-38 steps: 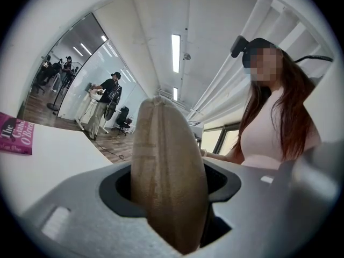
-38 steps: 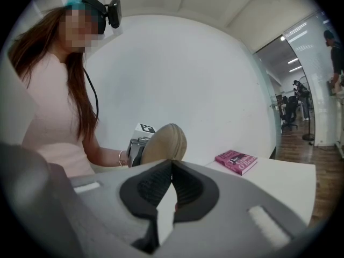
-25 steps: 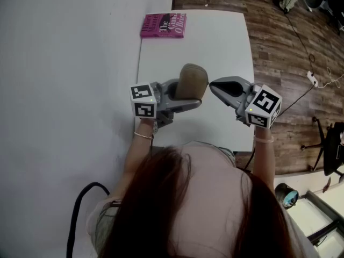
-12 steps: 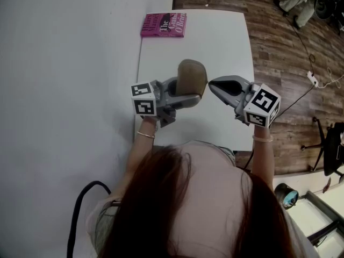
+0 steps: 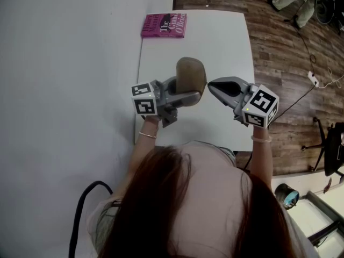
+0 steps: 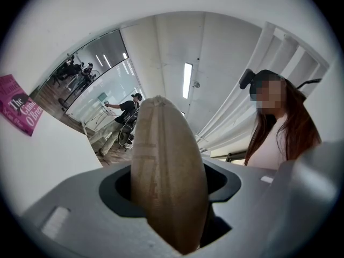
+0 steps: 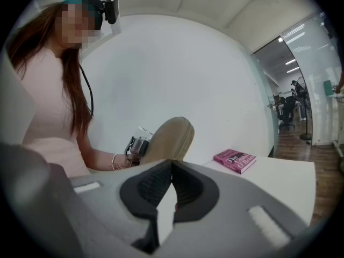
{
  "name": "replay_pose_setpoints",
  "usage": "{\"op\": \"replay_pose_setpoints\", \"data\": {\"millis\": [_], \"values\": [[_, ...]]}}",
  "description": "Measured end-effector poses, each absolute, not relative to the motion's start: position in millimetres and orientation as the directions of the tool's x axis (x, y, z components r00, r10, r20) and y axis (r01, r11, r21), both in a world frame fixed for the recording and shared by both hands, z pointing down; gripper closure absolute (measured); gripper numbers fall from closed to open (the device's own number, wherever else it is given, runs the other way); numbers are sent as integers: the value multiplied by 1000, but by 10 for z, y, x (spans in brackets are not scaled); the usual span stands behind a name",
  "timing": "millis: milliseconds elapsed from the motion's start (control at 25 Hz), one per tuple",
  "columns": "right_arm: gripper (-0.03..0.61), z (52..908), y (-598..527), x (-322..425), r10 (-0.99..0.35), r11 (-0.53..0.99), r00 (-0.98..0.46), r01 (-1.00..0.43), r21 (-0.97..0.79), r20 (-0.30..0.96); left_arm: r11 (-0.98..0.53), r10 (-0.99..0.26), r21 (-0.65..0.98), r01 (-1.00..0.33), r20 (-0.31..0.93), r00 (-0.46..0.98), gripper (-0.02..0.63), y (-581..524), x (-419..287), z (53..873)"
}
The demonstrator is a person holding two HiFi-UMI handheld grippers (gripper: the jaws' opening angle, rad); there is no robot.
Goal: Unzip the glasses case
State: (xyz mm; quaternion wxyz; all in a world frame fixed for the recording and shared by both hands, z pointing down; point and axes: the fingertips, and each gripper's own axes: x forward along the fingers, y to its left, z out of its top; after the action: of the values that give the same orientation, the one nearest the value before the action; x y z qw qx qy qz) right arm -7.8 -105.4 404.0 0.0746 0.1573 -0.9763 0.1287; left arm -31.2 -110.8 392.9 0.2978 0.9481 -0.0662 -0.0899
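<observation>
Left gripper point(image 6: 171, 198): clenched on the tan glasses case point(image 6: 161, 144), squeezing its two broad faces low down, narrow seam edge turned toward the camera. Judged a bracing hold: body pinned, rounded end free above the jaws, zip edge exposed to the other side.

Right gripper point(image 7: 171, 168): pads pressed together at the tips, nothing discernible between them; impossible to tell whether a zip pull is pinched there. In the head view, tip just beside the case's right flank, probably lined up to drag along the seam.

Case raised above the white table point(image 5: 215, 36), not resting on it. Seam looking closed, so unzipping judged not yet done.

Farther out, at the table's far corner, a pink book point(image 5: 164, 26), well apart and uninvolved.
</observation>
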Motion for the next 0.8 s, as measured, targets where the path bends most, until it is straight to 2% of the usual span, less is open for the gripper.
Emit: {"op": "replay_pose_setpoints", "data": {"millis": [800], "values": [[575,4188,-978,-171,-264,908,-949,-306,-287,174,-790,-246,607,-86,-185,951,319,-1222,-409,3885]]}}
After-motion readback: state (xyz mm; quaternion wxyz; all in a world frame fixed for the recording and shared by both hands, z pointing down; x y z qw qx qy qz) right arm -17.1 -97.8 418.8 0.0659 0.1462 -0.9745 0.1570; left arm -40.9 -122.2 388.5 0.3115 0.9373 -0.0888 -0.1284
